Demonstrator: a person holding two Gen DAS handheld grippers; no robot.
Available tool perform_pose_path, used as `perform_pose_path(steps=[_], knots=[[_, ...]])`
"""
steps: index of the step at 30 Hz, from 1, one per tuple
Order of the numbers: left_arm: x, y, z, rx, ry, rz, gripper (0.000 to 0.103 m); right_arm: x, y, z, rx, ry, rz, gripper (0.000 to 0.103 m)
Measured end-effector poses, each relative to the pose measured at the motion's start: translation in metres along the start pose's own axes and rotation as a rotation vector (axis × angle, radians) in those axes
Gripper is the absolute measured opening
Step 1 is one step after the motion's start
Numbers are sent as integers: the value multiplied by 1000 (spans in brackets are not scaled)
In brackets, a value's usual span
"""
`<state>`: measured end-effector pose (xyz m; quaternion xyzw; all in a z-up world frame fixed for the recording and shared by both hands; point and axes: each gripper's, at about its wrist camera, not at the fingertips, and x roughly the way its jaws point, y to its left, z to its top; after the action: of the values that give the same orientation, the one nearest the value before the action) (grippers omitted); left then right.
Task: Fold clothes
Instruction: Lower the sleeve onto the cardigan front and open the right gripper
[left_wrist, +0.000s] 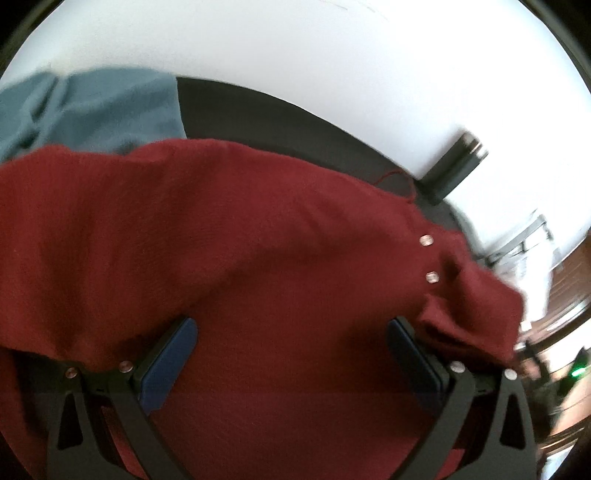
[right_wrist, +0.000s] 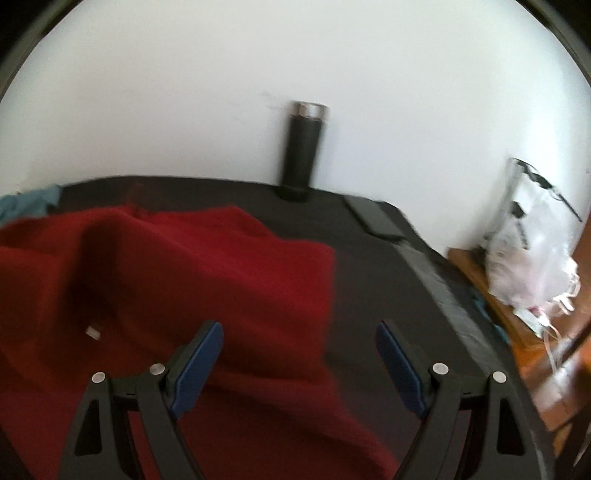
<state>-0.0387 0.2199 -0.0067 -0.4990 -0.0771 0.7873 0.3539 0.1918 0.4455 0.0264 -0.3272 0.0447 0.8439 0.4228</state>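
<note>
Lying across the dark table (right_wrist: 369, 266), the dark red knitted garment (left_wrist: 258, 258) spreads beneath both tools. Left tool (left_wrist: 291, 354) and right tool (right_wrist: 299, 354) hover over it with jaws wide apart, gripping nothing. A teal cloth (left_wrist: 92, 110) sits behind, a black cylindrical flask (right_wrist: 303, 147) against the white wall.

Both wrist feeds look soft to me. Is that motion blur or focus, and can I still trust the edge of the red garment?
Left wrist view: red garment smeared, bottle streaked, so motion blur. Right wrist view: bottle and plastic bag ghosted, garment edge fuzzy; trust it only roughly. Fisheye bends the table edge in both.
</note>
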Motion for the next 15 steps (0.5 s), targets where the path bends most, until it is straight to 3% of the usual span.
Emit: perform_pose_path(steps=[1,5,10,13,15], knots=[[-2,4,1,-38,15,-54,103,0,-5,-3,2,5,-12,86],[-4,6,0,-81,52,-154,103,3,-13,-9,-37,21,24,86],[3,-15,-8,26,57,-124,103,14,18,-12,-231,68,69,86],[10,-32,-12,121,43,-60,103,28,35,-13,-307,77,-44,86],[15,-38,-12,152,42,-28,103,34,25,-10,-256,68,-112,86]])
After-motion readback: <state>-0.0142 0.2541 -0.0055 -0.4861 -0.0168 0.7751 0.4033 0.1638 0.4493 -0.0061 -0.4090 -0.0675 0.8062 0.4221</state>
